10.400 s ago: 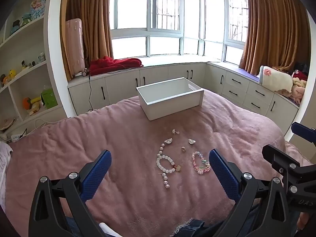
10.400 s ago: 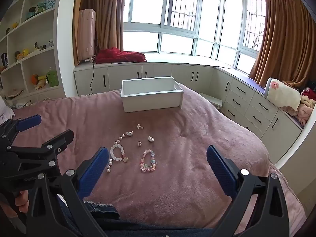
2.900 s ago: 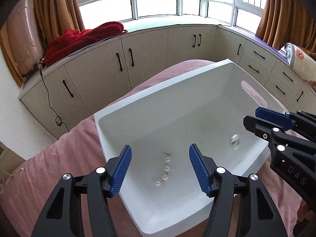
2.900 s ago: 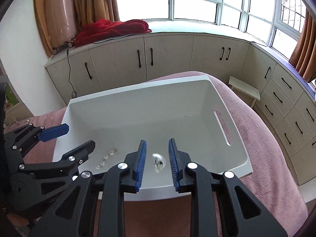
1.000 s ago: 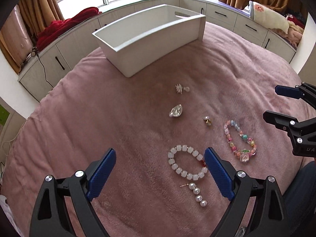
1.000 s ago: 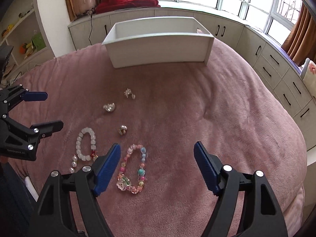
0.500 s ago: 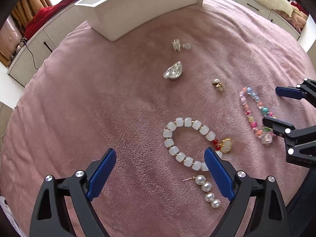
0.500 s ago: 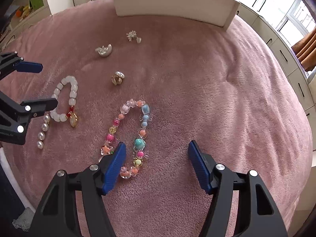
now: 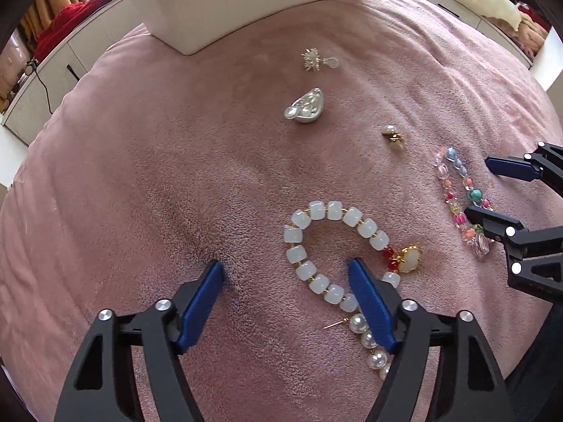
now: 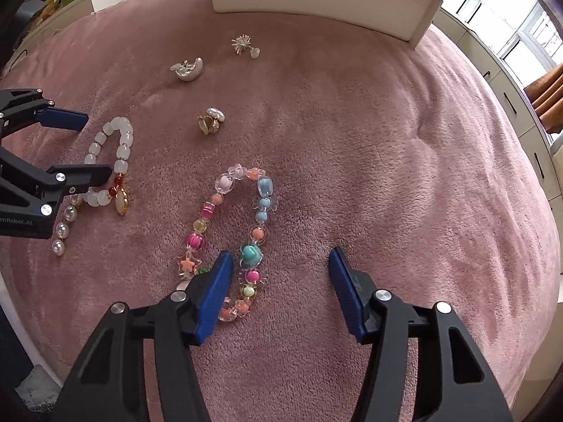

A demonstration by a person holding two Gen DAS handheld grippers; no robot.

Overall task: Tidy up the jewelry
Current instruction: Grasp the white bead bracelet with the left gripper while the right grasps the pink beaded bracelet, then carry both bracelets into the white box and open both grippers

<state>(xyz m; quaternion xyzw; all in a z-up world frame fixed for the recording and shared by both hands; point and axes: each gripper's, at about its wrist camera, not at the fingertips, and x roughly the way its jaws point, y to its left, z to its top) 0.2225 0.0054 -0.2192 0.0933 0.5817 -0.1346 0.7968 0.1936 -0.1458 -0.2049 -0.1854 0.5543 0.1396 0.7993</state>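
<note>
Jewelry lies on a pink blanket. My left gripper is open, low over the blanket, its right finger inside the loop of the white bead bracelet, which also shows in the right wrist view. A pearl drop earring lies partly under that finger. My right gripper is open, its left finger inside the colourful bead bracelet, also seen in the left wrist view. Further off lie a silver shell earring, a spiky silver earring and a small gold-pearl earring.
A white storage box stands at the far side of the bed, also seen in the right wrist view. White cabinets run along the wall beyond the bed's edge. A red cloth lies on the window bench.
Both grippers have come down closer to the blanket and narrowed somewhat. The left now straddles the white bracelet's side, the right the colourful bracelet's side.
</note>
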